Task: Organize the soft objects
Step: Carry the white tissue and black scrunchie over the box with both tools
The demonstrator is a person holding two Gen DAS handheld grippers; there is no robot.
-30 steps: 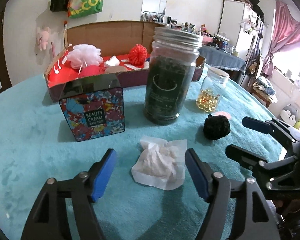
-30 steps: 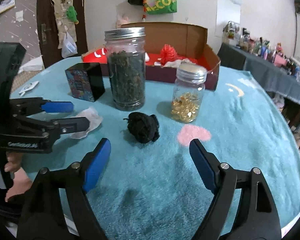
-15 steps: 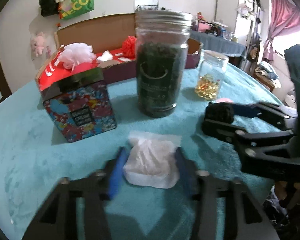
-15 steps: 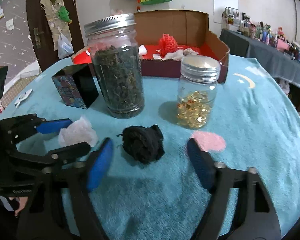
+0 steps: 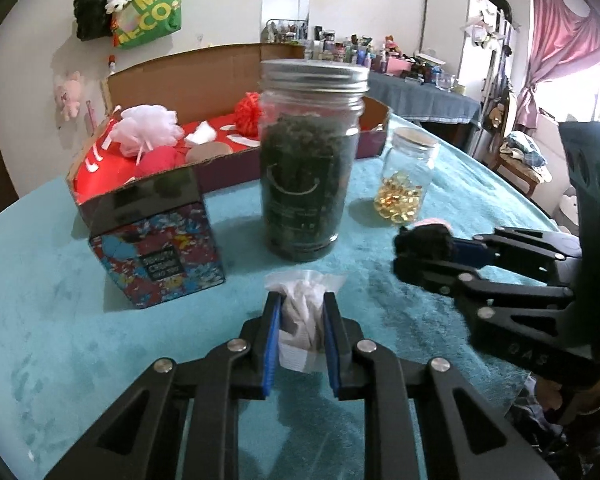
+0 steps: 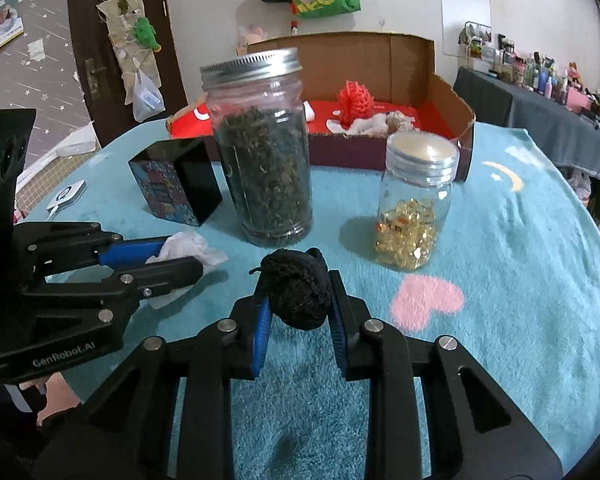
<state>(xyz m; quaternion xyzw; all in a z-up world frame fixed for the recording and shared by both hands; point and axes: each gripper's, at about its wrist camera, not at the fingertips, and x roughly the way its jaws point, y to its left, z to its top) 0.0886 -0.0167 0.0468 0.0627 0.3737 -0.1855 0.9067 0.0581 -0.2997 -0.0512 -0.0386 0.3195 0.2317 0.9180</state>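
A crumpled white tissue (image 5: 300,288) lies on the teal tablecloth, squeezed between the blue pads of my left gripper (image 5: 301,299), whose jaws are closing on it. To its right, a black knitted ball (image 6: 296,280) sits between the pads of my right gripper (image 6: 299,294), whose jaws are also closing and press its sides. Each gripper shows in the other's view: the right gripper (image 5: 424,246) on the ball, the left gripper (image 6: 168,258) on the tissue (image 6: 188,242). At the back, a cardboard box (image 5: 100,196) holds a white puff (image 5: 148,128) and a red mesh ball (image 5: 247,114).
A tall jar of dark leaves (image 5: 306,168) stands just behind the tissue, with a floral tin (image 5: 156,248) to its left. A small jar of yellow capsules (image 6: 414,212) stands behind the black ball. A pink heart patch (image 6: 426,300) marks the cloth on the right.
Both grippers went from wide open to closed around their objects: the left on the white tissue, now bunched up, the right on the black ball. Both moved slightly forward.
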